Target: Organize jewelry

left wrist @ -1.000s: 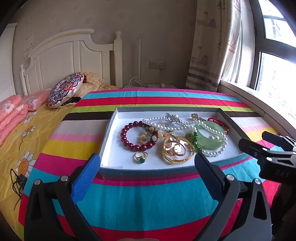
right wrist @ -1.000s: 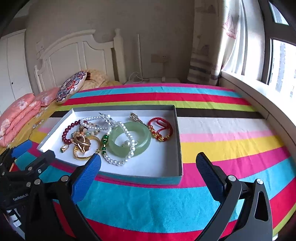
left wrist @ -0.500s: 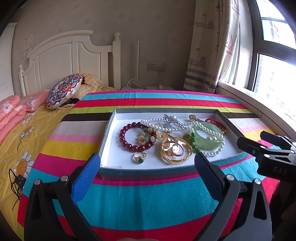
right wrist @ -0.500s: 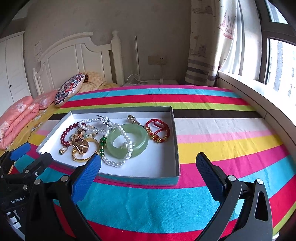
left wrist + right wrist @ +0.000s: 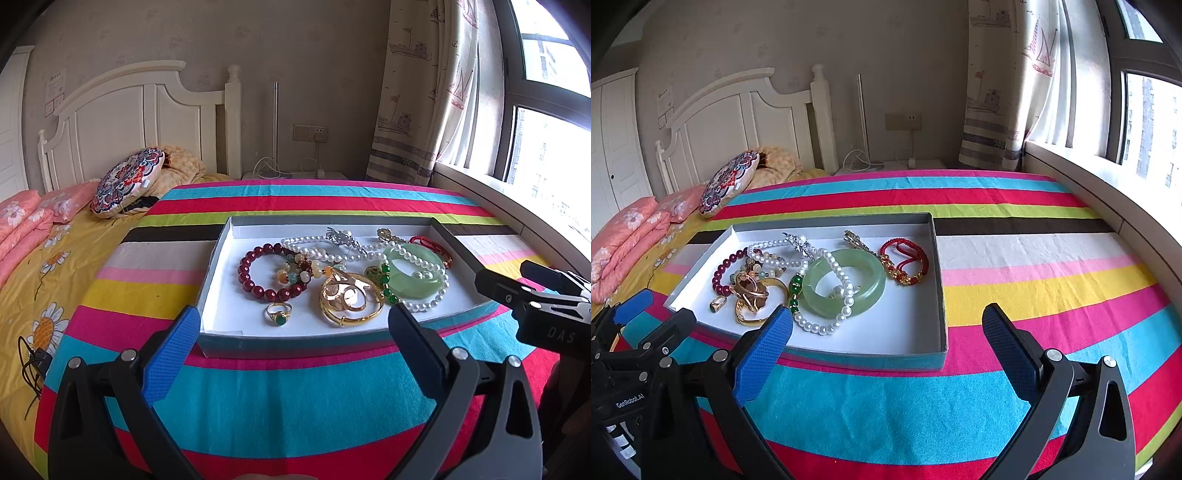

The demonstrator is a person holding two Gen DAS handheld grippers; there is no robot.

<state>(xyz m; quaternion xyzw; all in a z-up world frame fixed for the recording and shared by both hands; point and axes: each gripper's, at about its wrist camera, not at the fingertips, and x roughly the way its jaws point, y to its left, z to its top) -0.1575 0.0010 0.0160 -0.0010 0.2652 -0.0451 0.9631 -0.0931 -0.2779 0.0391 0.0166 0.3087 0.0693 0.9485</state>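
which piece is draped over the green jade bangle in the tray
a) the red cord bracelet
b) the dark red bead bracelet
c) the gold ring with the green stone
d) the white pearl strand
d: the white pearl strand crosses over the green jade bangle, while the others lie apart from it.

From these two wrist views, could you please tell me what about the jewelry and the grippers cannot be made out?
- Pearl necklace: its full run is hidden in both views where it passes under the silver brooch and over the jade bangle.
- Gold pieces: piled together; their number is unclear in either view.
- Ring: too small in the right wrist view to read its stone.
- Right gripper: cut off by the left wrist view's edge.
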